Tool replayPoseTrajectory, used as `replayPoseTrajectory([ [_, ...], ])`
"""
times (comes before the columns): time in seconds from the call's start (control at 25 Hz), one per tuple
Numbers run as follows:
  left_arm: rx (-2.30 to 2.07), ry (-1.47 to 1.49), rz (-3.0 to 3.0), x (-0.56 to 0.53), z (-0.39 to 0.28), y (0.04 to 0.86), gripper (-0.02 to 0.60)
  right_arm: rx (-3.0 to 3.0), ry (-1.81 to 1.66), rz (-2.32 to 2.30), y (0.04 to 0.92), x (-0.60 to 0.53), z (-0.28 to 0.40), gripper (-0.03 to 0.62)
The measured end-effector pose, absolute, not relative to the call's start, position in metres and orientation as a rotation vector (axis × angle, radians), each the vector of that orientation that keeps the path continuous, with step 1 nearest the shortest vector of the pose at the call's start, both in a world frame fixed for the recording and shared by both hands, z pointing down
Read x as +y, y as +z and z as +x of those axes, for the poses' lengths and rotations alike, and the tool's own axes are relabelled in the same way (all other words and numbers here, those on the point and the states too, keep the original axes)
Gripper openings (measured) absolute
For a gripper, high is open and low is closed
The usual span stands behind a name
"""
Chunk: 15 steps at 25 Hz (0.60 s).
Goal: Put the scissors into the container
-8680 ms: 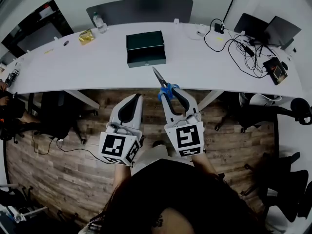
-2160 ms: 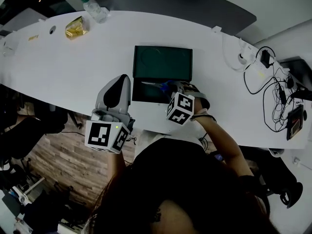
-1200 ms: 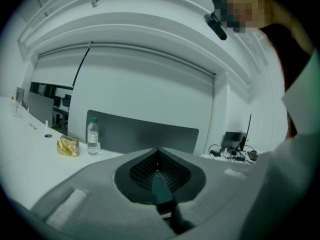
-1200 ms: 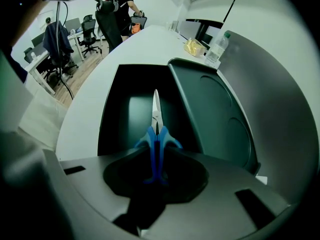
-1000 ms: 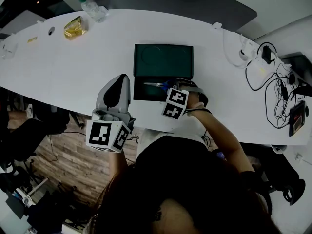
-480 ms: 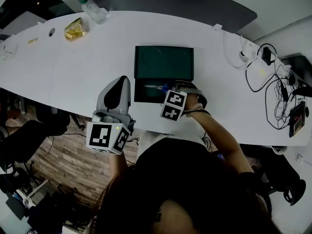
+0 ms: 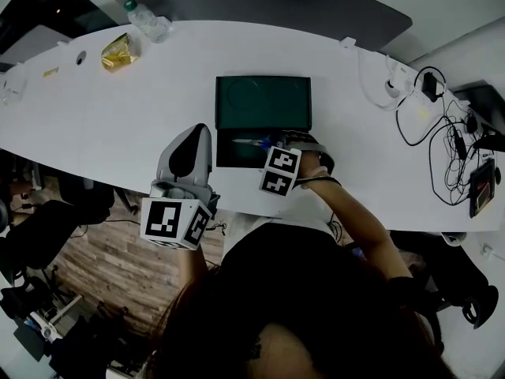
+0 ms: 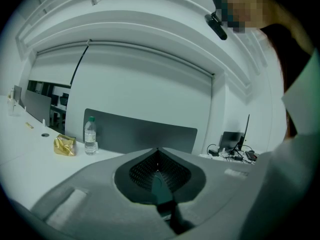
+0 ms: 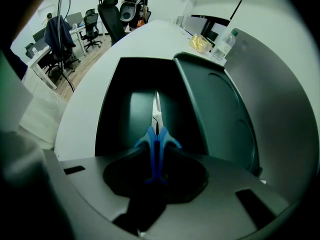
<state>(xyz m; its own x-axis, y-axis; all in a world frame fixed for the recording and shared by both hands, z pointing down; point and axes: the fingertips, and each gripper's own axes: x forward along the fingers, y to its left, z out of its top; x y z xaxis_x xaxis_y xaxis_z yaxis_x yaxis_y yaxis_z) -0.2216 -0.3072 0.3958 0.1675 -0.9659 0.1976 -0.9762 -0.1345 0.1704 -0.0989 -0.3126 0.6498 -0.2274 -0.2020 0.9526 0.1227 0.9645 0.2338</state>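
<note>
Head view: white bench (image 7: 110,121), long and curved. Item one, a dark green container (image 7: 263,101), stands open near the bench's near edge, its lid half on the far side and its tray half on the near side. Item two, a pair of scissors (image 7: 251,141) with blue handles, sits over the tray half with the blades pointing toward the view's left. Whether the tips touch the tray floor cannot be told.

Also on the bench:
- a water bottle (image 7: 148,20) and a gold foil packet (image 7: 118,51), at the far left
- a tangle of black cables (image 7: 446,144), at the right end

Right gripper view: right gripper (image 9: 155,149) is tipped steeply down over the tray. Its fingers are clamped on the scissors' blue handles, which show edge-on between the pads. The fingers have just eased slightly apart, with the handles between them. The blades run on from the handles into the dark tray, and the lid stands beside it to the right.

Left gripper view: left gripper (image 8: 158,154) is held roughly level above the bench, well apart from the container. Its fingers are together with nothing between them.
</note>
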Motion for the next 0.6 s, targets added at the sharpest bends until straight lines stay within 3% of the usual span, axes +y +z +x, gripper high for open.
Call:
replayPoseTrajectory([
  [0.6, -1.828, 0.059, 2.196, -0.3081, -0.2164, 0.4019, 0.011, -1.797, -0.276, 0.057, 0.6477, -0.3105, -0.0995, 0.123],
])
